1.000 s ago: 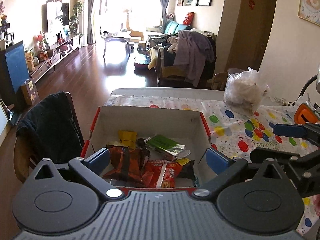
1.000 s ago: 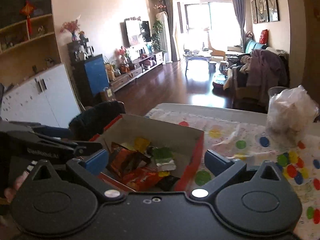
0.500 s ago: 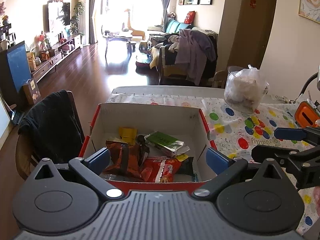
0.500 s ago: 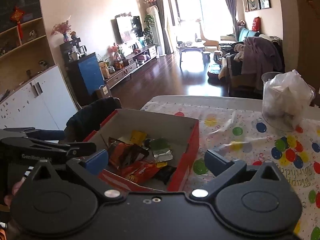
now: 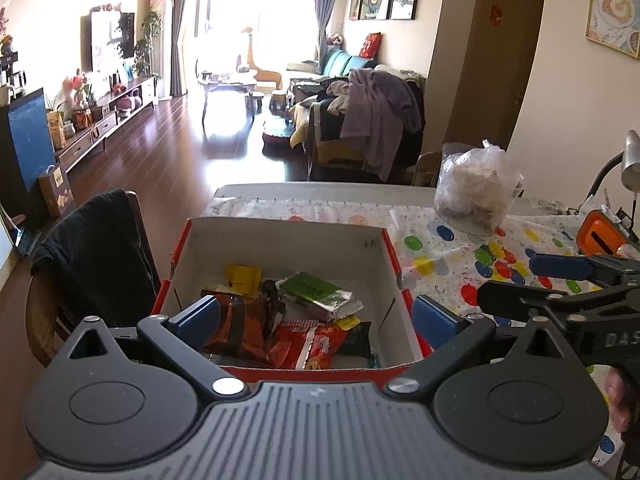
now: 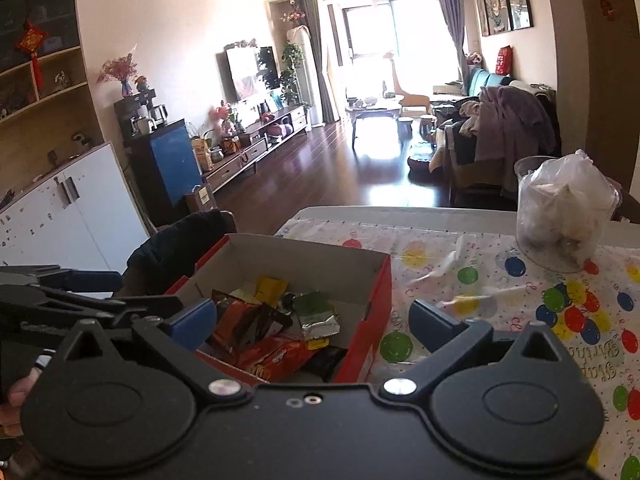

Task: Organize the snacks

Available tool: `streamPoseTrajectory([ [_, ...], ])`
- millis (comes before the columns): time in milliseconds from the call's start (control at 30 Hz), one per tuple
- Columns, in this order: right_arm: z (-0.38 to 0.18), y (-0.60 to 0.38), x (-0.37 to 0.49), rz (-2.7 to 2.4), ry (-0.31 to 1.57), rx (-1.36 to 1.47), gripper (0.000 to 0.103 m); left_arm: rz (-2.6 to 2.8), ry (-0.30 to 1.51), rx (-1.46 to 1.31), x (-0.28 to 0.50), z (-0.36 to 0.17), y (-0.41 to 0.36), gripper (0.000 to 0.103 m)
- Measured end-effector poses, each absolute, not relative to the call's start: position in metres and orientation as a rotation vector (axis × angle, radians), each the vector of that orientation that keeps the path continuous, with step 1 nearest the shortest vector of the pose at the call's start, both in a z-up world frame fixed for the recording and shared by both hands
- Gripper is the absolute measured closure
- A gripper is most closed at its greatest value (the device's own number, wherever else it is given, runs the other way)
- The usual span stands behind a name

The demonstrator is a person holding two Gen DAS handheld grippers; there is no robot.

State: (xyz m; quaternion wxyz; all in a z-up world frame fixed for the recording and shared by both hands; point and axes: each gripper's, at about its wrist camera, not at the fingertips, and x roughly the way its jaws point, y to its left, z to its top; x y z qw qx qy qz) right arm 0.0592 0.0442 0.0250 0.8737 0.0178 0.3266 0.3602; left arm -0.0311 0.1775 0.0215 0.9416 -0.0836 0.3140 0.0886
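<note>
Snacks (image 5: 288, 316): several packets lying loose in the red cardboard box (image 5: 280, 236) on the spotted tablecloth (image 6: 500, 280). Left gripper (image 5: 316, 314) and right gripper (image 6: 312, 320): I hold both above the box's near edge, jaws spread, nothing between them. Step: seemingly gathering done (no stray packet visible outside). Next: probably tidy the packets inside, lowering one gripper squarely over a single wrapper.

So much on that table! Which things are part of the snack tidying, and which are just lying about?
Part of the job:
- red cardboard box
- orange-brown snack packet
- red snack packet
- green foil packet
- yellow sachet
- left gripper and right gripper, both open and empty

Just lying about:
- clear bag in a tub
- orange gadget
- dark jacket on the chair
- balloon-print tablecloth
</note>
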Motion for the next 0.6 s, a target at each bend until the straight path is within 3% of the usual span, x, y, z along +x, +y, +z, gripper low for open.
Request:
streamPoseTrajectory([
  [600,0.0238,0.0475,0.0565,0.747,0.696,0.044,0.000,0.182,0.656,-0.206,-0.0369,0.0212,0.1763,0.000],
])
